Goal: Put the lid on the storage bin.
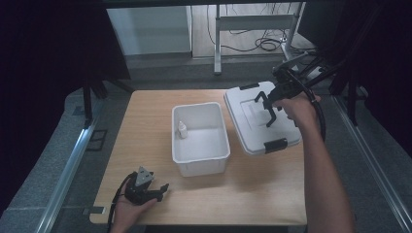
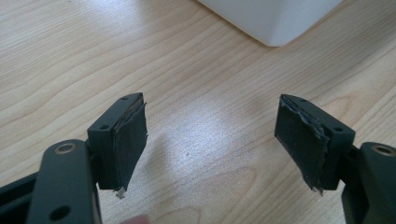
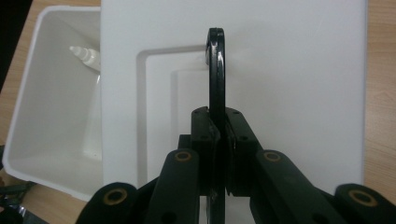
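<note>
- The right gripper has its jaws pinched on the black handle of the white lid.
- The right gripper view shows the handle edge-on, standing up from the lid; the high view shows the lid lying just right of the white bin, tilted against the bin's rim.
- A small white bottle stands inside the bin, at its left wall.
- The left gripper rests on the bench near the bin's front left corner, jaws spread on nothing.
- The right forearm reaches forward over the bench, to the right of the bin.

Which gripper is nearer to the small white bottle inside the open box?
Left. The left gripper rests on the table just past the box's near wall from the small white bottle; the right gripper grips the lid handle farther off.
</note>
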{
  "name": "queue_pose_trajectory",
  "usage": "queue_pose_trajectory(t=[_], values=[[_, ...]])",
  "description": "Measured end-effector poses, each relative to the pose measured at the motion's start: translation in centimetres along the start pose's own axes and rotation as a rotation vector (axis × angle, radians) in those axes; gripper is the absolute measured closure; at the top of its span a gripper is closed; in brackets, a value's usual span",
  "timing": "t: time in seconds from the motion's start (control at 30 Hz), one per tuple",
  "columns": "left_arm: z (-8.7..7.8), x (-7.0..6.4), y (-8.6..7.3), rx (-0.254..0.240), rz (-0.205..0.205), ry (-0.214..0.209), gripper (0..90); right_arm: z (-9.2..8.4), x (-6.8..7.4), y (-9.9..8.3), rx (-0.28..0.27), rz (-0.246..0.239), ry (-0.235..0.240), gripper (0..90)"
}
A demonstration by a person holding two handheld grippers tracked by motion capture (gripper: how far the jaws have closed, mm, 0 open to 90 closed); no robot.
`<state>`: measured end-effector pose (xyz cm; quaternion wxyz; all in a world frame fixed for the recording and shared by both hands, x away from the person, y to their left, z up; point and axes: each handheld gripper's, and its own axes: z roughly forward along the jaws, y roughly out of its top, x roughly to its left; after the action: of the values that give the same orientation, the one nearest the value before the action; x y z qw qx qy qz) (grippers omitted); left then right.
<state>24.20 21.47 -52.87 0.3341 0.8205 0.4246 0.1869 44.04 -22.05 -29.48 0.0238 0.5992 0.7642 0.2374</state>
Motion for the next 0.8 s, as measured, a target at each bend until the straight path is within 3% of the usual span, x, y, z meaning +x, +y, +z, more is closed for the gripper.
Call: queue_pose_trajectory(t=[0.33, 0.8], values=[[0.0, 0.0, 0.0, -0.001, -0.001, -0.001, 25.4, -1.3, 2.1, 0.5, -0.019, -0.023, 0.021, 84.7], [0.0, 0.0, 0.0, -0.011, 0.000, -0.004, 25.4, -1.1, 4.8, 1.0, -0.011, -0.046, 0.047, 84.7]])
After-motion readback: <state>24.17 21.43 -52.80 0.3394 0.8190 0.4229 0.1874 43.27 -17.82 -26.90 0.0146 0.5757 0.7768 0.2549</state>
